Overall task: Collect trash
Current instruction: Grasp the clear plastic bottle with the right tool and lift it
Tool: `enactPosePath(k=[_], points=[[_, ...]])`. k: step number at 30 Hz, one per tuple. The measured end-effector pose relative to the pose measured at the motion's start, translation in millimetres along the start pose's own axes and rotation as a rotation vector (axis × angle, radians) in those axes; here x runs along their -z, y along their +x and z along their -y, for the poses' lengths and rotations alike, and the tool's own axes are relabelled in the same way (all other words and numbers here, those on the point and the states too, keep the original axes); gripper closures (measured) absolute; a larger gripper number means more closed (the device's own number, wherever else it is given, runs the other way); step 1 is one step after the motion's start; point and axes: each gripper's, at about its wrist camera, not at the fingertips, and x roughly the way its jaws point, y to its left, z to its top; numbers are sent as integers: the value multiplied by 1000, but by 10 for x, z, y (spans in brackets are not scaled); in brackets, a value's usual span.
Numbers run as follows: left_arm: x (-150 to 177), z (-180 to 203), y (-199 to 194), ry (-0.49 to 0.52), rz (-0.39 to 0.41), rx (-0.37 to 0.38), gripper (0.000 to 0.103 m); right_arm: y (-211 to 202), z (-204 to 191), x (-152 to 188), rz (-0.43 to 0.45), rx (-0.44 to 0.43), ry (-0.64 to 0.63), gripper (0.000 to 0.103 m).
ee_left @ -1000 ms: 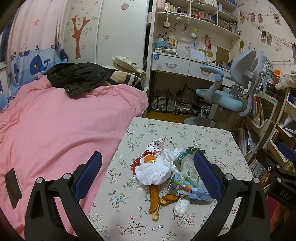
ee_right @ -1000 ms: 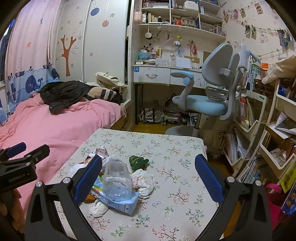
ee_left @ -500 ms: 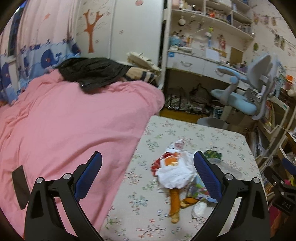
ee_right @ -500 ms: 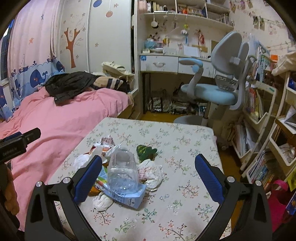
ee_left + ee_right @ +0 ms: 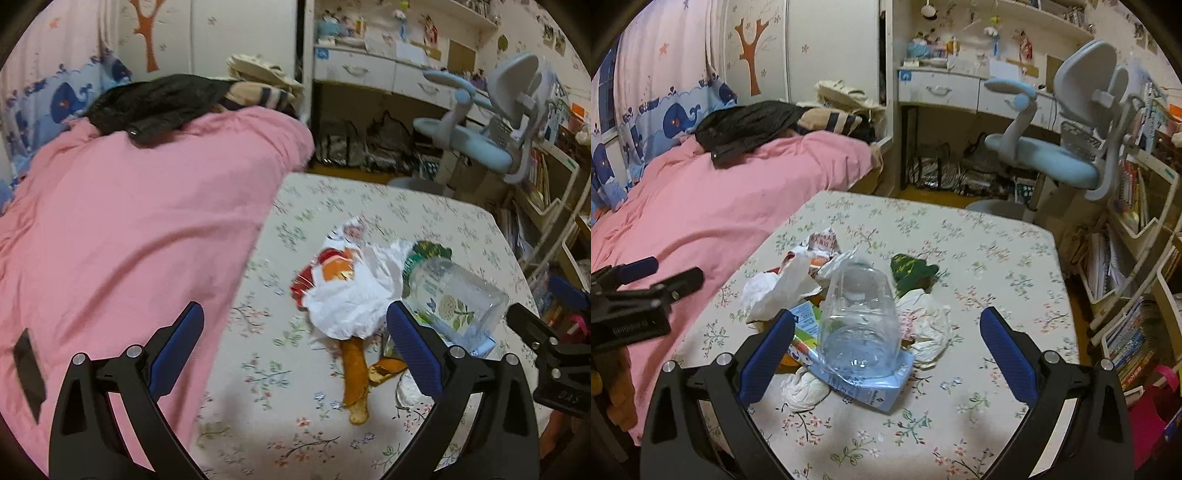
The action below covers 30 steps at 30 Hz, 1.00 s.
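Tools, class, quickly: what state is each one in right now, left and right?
Left tool: open, holding nothing, above the table edge.
Right tool: open, holding nothing, with the clear plastic bottle between its fingers.

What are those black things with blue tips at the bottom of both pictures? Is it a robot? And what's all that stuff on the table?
Not a robot. A person holds two grabbing tools, one in each hand, and each tool has a camera looking out along its two blue fingers. One picture comes from the left gripper, the other from the right gripper. Both are open and hold nothing.

The table has a flowery cloth, with a pile of trash on it: a clear plastic bottle lying on a blue carton, a white plastic bag, crumpled tissues, a green wrapper and an orange peel. Beside the table is a pink bed.
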Motion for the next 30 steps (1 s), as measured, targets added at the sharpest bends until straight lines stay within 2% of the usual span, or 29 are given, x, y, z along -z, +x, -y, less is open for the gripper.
enactPosePath(k=[5, 10, 13, 17, 19, 20, 21, 22, 23, 26, 30], points=[[-30, 137, 239, 31, -24, 20, 7, 204, -13, -20, -44, 11, -11, 7], [-66, 155, 541, 15, -80, 52, 7, 352, -13, -2, -83, 11, -19, 7], [-62, 248, 625, 58, -90, 60, 7, 439, -33, 0, -101, 10, -29, 7], [-67, 312, 745, 79, -109, 66, 8, 524, -19, -1, -124, 3, -17, 12], [-62, 312, 797, 74, -126, 86, 18, 552, 1, 7, -140, -20, -4, 21], [-57, 313, 823, 76, -138, 100, 35, 565, 14, 10, -152, -46, 11, 31], [-51, 318, 856, 74, -156, 119, 55, 575, 25, 12, -164, -66, 26, 46], [-39, 318, 886, 67, -179, 142, 66, 586, 31, 15, -177, -81, 35, 46], [-27, 318, 906, 56, -198, 161, 88, 588, 21, 16, -173, -80, 39, 46], [-50, 302, 826, 38, -176, 187, 99, 529, 53, 4, -154, -113, 74, 46], [-175, 201, 532, -20, -81, 237, 100, 324, 163, -57, -85, -165, 150, 46]])
